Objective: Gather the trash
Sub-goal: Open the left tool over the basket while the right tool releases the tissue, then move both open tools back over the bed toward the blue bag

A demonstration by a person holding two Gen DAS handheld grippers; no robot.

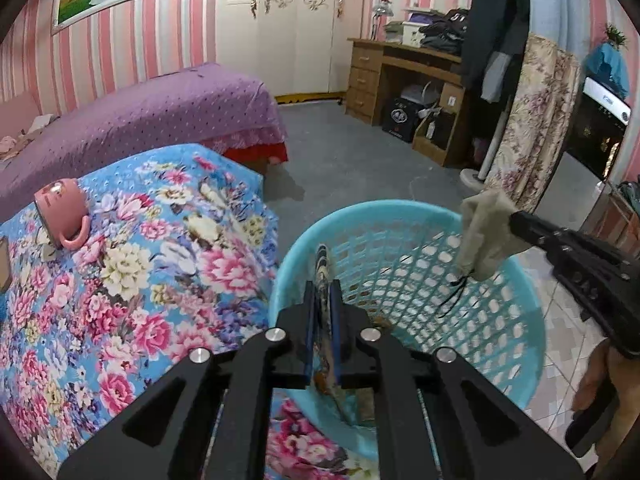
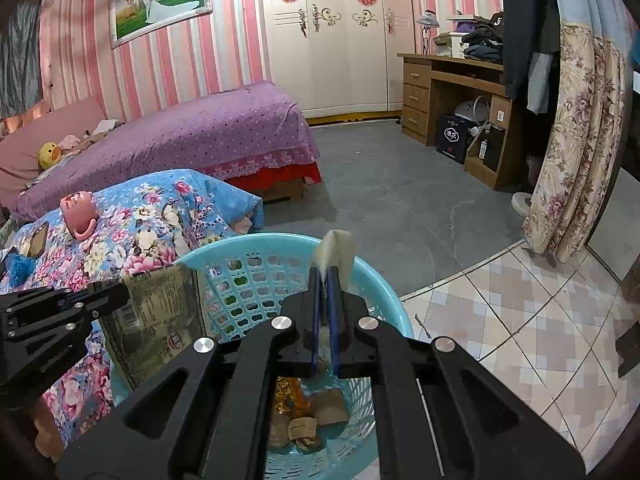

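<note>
Pink-striped walls (image 2: 168, 64), grey floor (image 2: 400, 200), purple bed (image 2: 208, 136), white wardrobe (image 2: 340, 48), wooden desk (image 2: 440, 92)

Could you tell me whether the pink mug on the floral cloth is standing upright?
No, the pink mug lies tipped on its side on the floral cloth, with its handle pointing down toward the cloth.

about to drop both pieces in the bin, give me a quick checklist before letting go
1. Left gripper holds the flat wrapper: ok.
2. Right gripper holds the beige scrap: ok.
3. Wrapper over the blue basket: ok.
4. Scrap over the basket opening: ok, near the rim.
5. Room in basket above trash already inside: ok.
6. Scrap's dangling thread free of the mesh: cannot tell.
</note>
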